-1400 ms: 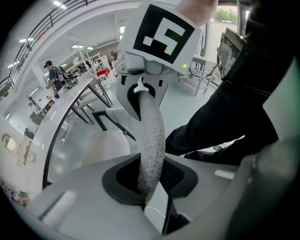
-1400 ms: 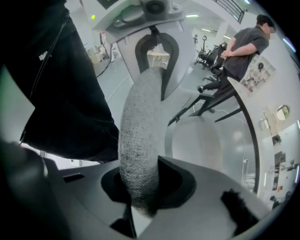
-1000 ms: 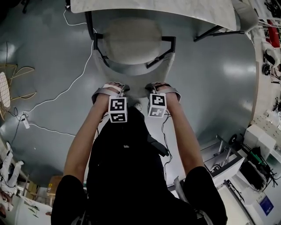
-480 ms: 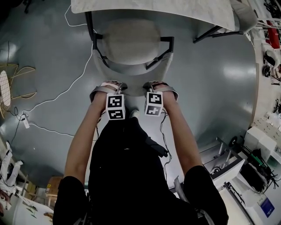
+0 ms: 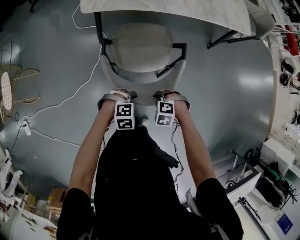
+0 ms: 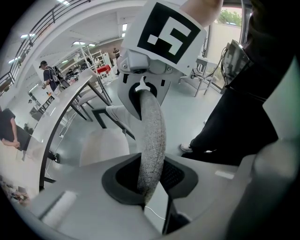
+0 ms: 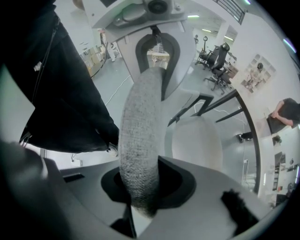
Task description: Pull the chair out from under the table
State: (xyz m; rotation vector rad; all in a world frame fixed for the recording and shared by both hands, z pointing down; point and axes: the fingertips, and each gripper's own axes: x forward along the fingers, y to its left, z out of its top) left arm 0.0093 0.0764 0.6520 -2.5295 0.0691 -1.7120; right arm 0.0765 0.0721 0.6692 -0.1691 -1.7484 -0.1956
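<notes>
- While I stand at the near side of the chair [image 5: 140, 47], my left gripper [image 5: 123, 93] pinches the top rim of its curved grey backrest [image 6: 152, 136], with the fabric pressed between both pads.
- My right gripper [image 5: 168, 93] clamps the same rim just to the right, its jaws tight on the fabric.
- Both grippers point steeply down, side by side and close, but not touching.
- The chair's pale seat lies beyond my grippers, its far end right at the near edge of the white table [image 5: 164, 11].
- A white cable [image 5: 70, 96] trails across the grey floor on the left.
</notes>
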